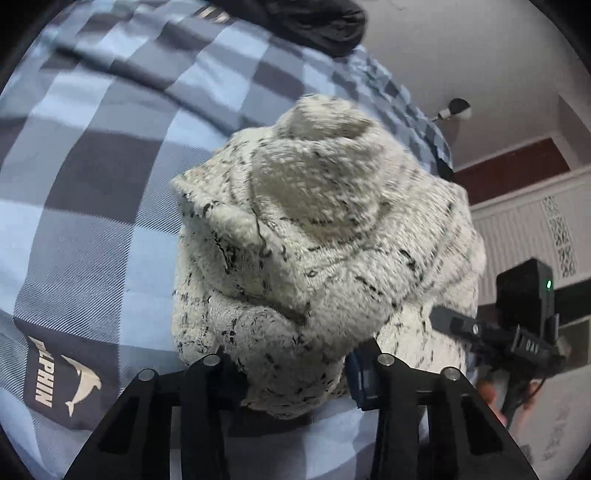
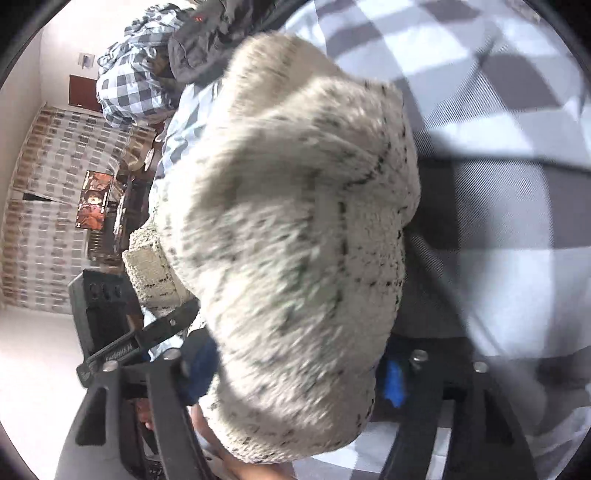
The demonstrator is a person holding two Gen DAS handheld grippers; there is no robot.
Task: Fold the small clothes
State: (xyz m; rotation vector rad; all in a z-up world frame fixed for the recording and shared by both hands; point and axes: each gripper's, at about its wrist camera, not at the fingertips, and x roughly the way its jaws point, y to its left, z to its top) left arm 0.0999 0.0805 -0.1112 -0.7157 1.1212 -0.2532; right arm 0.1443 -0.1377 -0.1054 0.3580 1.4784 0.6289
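A fuzzy cream knit garment with black flecks (image 1: 314, 240) lies bunched on the checked bedcover (image 1: 92, 184). In the left wrist view it fills the gap between the fingers of my left gripper (image 1: 291, 373), which is shut on its near fold. The right gripper (image 1: 458, 323) reaches the garment's right edge, with a person's hand (image 1: 487, 395) behind it. In the right wrist view, blurred, the same garment (image 2: 288, 221) spans the gap between the blue pads, and my right gripper (image 2: 295, 373) is shut on it. The left gripper (image 2: 173, 321) meets a ribbed cuff (image 2: 155, 266) at the left.
The blue and grey checked cover (image 2: 498, 184) spreads all around, with a dolphin label (image 1: 62, 384) at the near left. A dark garment (image 1: 314, 22) lies at the far end of the bed. Beyond the bed's edge are a white wall and a patterned curtain (image 2: 55, 184).
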